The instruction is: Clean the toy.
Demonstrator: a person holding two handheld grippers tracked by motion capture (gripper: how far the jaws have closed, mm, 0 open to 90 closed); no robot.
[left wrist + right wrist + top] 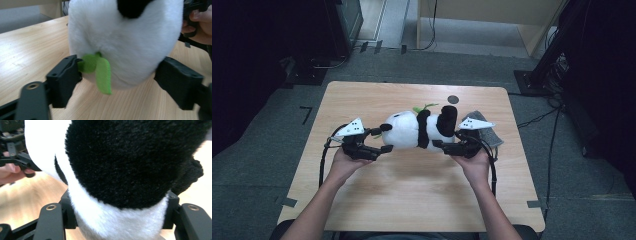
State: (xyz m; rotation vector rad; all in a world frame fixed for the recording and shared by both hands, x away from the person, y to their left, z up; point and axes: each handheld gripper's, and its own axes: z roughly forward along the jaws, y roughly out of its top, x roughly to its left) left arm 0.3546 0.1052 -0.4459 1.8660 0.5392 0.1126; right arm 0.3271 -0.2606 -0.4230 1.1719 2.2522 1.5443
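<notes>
A plush panda (417,129) lies on its side along the middle of the wooden worktop (412,195), a little nearer the far edge than the near one, its white head end toward the worktop's left edge and its black legs toward the right edge; a person's hands come in from the near edge, one claw at each end of the toy.

The left claw (382,148) stands at the head end; in the left gripper view its two black jaws are spread wide on either side of the white plush, the left jaw touching a green felt leaf (100,71) that hangs from the toy, the right jaw just beside the fur with no clear squeeze on it; the claw is open, the panda's head between its jaws but not pinched.

The right claw (443,145) is at the other end; in the right gripper view its jaws sit on both sides of the black and white plush, which bulges out over them and fills the gap; the pads press into the fur, so this claw grips the panda at a middling spread.

A grey cloth (492,134) lies flat near the right edge, just behind the right claw; a small dark round spot (453,99) marks the worktop close to the far edge.
</notes>
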